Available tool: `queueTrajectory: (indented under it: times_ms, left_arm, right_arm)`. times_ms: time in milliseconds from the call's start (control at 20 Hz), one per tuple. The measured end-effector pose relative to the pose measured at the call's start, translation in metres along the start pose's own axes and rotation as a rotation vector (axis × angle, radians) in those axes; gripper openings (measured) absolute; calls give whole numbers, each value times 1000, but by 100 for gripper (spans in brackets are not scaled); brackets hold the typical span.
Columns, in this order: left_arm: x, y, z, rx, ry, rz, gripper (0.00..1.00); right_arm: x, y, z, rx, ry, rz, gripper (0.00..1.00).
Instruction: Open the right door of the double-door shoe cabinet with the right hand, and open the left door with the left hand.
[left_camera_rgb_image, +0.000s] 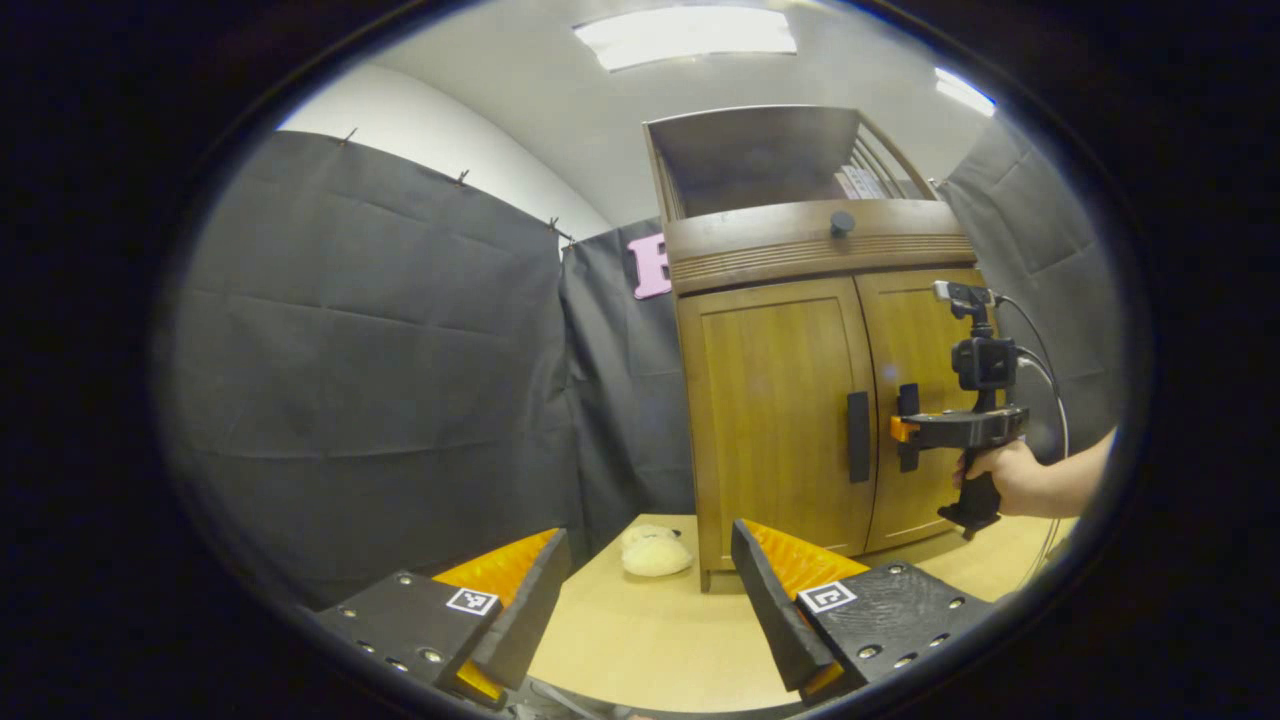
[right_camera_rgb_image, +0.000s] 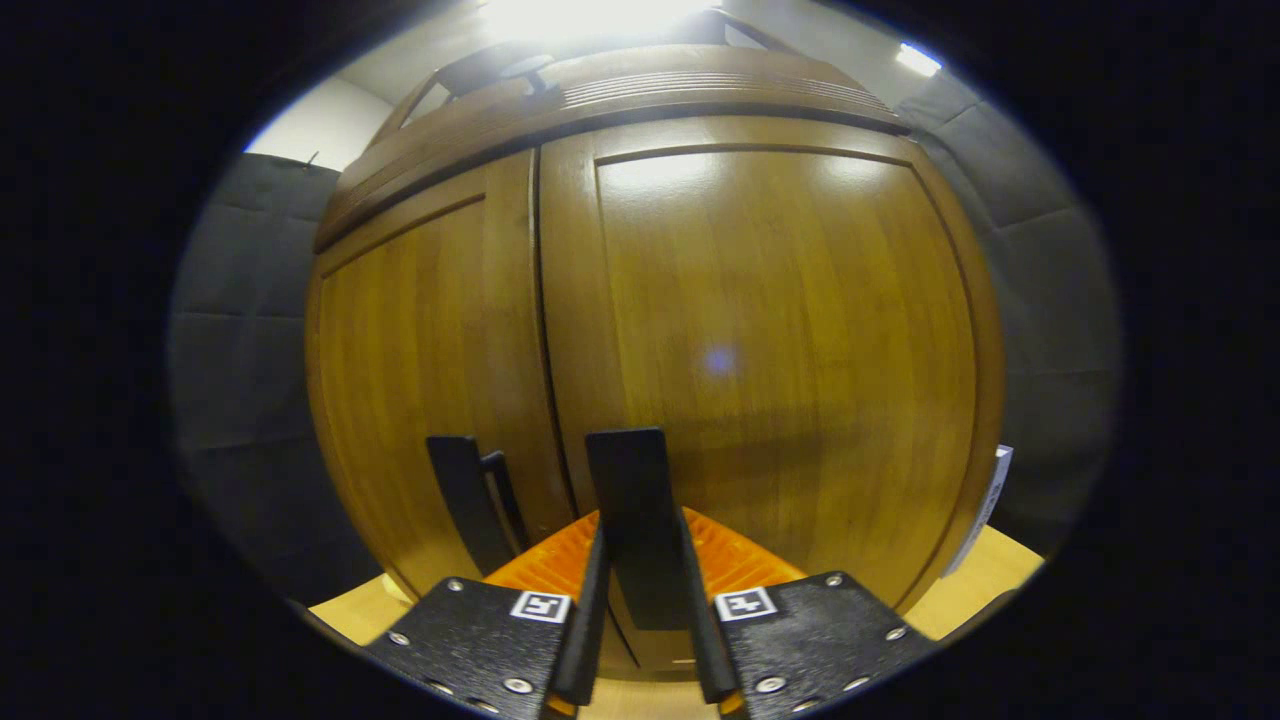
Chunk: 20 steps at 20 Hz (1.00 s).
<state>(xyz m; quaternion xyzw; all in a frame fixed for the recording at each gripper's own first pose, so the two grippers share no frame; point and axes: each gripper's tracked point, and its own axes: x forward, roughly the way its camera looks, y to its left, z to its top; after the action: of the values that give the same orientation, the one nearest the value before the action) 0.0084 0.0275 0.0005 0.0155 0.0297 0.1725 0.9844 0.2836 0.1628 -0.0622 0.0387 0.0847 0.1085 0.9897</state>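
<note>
Right now I have right gripper (right_camera_rgb_image: 645, 585) at cabinet (left_camera_rgb_image: 800, 400) front, jaws closed on right handle (right_camera_rgb_image: 640, 520); both fingers press its sides. Right door (right_camera_rgb_image: 770, 370) shut, left door (left_camera_rgb_image: 775, 420) shut beside it, seam between them. Left handle (left_camera_rgb_image: 858, 436) just left of seam, untouched. Left gripper (left_camera_rgb_image: 650, 590) held back from cabinet, over desk (left_camera_rgb_image: 640, 640), jaws wide open, holding nothing. Cabinet stands on desk. Plush toy (left_camera_rgb_image: 655, 552) lies on desk at cabinet's left foot. My hand (left_camera_rgb_image: 1005, 475) holds right gripper's grip.
</note>
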Motion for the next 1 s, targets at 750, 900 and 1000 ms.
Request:
queueTrajectory:
  times_ms: [750, 900, 1000]
  left_arm:
    - [-10, -15, 12, -21, -59, -165, 92]
    - [-7, -18, 13, -20, -64, -190, 92]
    - [-5, -20, 13, -16, -65, -204, 92]
  right_arm:
    - [-81, -11, 1, 13, 6, 36, 24]
    - [-95, -17, 0, 10, 9, 48, 24]
    - [-104, -21, 0, 7, 8, 53, 24]
